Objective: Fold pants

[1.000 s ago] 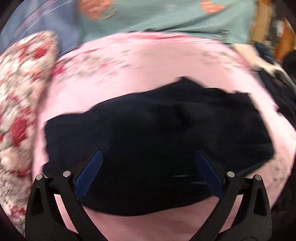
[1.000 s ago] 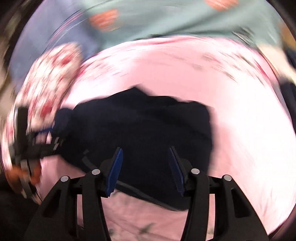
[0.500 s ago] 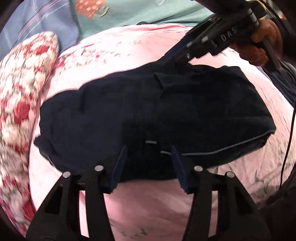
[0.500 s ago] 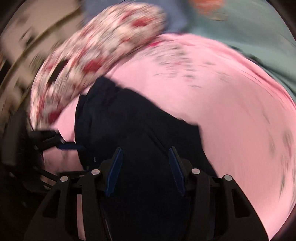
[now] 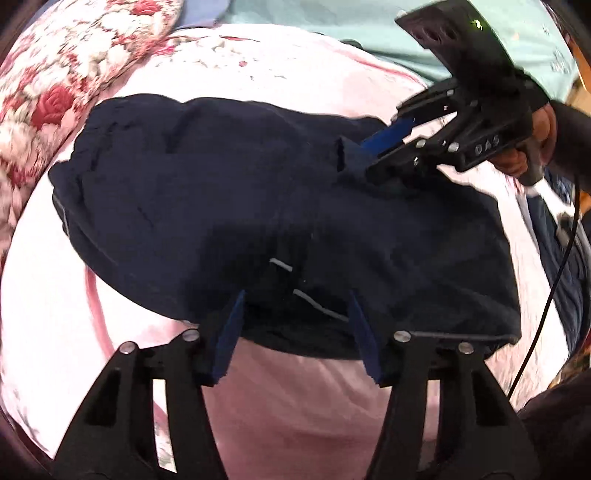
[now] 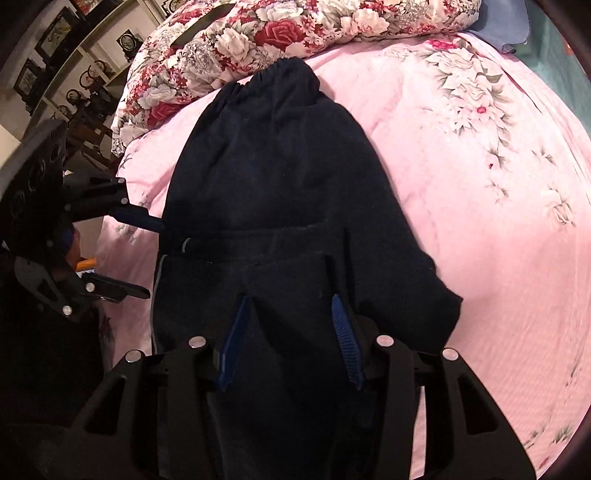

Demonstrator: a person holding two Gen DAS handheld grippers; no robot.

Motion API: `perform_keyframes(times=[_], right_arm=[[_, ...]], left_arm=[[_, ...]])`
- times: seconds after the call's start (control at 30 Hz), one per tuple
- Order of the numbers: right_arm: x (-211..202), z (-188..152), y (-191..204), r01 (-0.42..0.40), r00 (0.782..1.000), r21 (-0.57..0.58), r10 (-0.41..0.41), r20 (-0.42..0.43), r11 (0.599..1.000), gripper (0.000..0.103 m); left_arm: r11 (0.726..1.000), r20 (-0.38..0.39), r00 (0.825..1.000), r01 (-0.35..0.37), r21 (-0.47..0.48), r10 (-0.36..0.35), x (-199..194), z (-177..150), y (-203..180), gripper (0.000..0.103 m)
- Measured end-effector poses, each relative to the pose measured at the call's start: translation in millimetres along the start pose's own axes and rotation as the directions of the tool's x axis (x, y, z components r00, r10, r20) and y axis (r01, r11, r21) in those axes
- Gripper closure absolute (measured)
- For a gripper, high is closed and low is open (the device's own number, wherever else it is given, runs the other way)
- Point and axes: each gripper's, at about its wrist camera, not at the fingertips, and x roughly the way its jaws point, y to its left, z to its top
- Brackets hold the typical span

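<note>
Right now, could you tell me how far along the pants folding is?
The dark pants already lie folded into a short stack on the pink bedspread. Both tongs are at the bundle: left tongs straddle its near edge, right tongs are over the folded layers, both closing. Another fold probably remains.

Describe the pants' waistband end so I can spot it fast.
Start at the pink bedsheet; the dark navy pants lie across it. Their far end touches the rose-patterned quilt. That end alone has a gathered elastic waistband.
</note>
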Motion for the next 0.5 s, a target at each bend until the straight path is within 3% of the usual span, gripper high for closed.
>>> perform_keyframes(times=[0.07, 0.27, 0.3, 0.33, 0.37, 0.5], right_arm=[[4.7, 2.6, -0.3, -0.005, 1.000, -0.017, 0.005, -0.009, 1.000, 0.065], [15.8, 12.2, 2.8, 0.004, 1.000, -0.054, -0.005, -0.015, 0.999, 0.067], [16.5, 12.7, 3.1, 0.009, 1.000, -0.055, -0.010, -0.017, 0.998, 0.071], [15.7, 12.7, 3.4, 0.009, 1.000, -0.055, -0.010, -0.017, 0.998, 0.091], [11.7, 11.9, 4.0, 0.015, 1.000, -0.051, -0.016, -0.009, 0.999, 0.094], [-12.3, 9.2, 9.4, 0.024, 0.997, -0.040, -0.021, 0.077, 0.999, 0.097]], left_arm=[[1.000, 0.009, 1.000, 0.007, -0.011, -0.007, -1.3, 1.5, 0.6, 0.066], [0.999, -0.030, 0.999, 0.023, -0.041, -0.024, 10.0, 2.2, 5.0, 0.063], [0.999, -0.034, 0.999, 0.017, -0.038, -0.019, 7.6, 3.2, 3.5, 0.064], [1.000, -0.028, 1.000, 0.004, -0.031, -0.005, 4.1, 3.2, 1.5, 0.072], [1.000, -0.016, 1.000, -0.010, -0.026, 0.010, 1.8, 3.4, 1.0, 0.082], [0.999, 0.015, 0.999, -0.037, -0.025, 0.037, -6.2, 4.8, -1.2, 0.088]])
